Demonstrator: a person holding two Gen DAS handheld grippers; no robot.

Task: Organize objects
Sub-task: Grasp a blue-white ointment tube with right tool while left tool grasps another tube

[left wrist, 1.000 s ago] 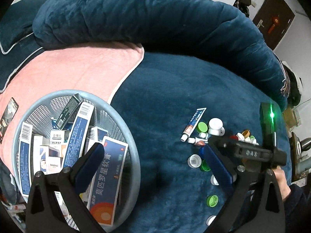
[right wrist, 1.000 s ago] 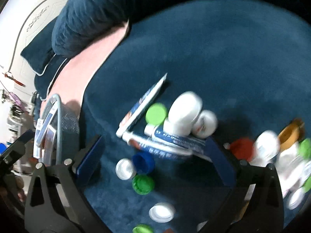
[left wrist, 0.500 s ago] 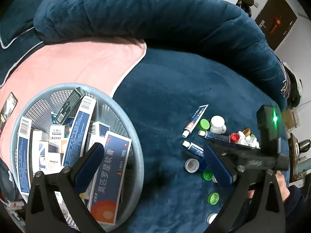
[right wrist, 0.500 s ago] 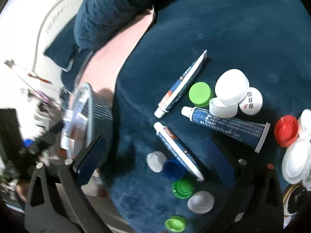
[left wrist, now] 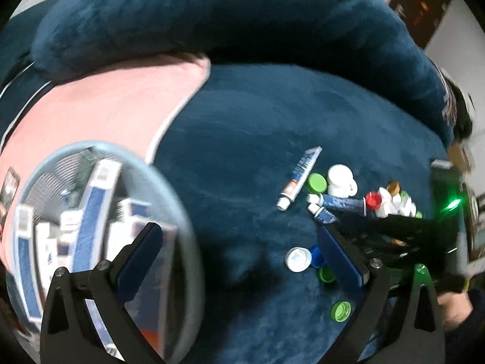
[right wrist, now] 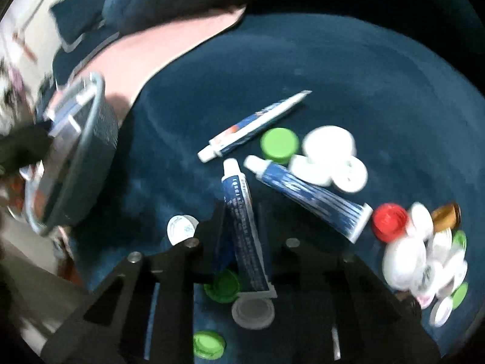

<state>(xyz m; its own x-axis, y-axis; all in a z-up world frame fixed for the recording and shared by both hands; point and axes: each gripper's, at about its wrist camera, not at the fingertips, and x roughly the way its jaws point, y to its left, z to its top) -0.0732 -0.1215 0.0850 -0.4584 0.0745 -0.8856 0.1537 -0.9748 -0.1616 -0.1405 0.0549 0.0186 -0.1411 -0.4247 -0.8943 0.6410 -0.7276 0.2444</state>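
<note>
R gripper (right wrist: 239, 221) is clamping a blue-and-white ointment tube (right wrist: 244, 221) between its jaws, white cap pointing away from the cam, tube sitting above the dark blue plush surface (right wrist: 348, 85). Same tube is showing in the L wrist view (left wrist: 322, 214), w/ the R gripper (left wrist: 351, 227) coming in from the right side. L gripper (left wrist: 239, 251) is hanging w/ jaws spread wide, nothing between them, left finger over the round mesh basket (left wrist: 188, 233) that is holding upright medicine boxes (left wrist: 88, 209); basket is blurry. Two more tubes are lying on the plush near the held one: a slim white-blue tube (right wrist: 254, 127) and a darker blue tube (right wrist: 309, 194), the latter just beside a green cap (right wrist: 279, 144) and white round lids (right wrist: 330, 151). Red cap (right wrist: 389, 221) is sitting by that tube's crimped end, next to a cluster of small white bottles (right wrist: 418, 257). Loose caps are lying under the R gripper: white (right wrist: 253, 309), green (right wrist: 209, 344). Pink cloth (left wrist: 115, 106) is lying beyond the basket.
</note>
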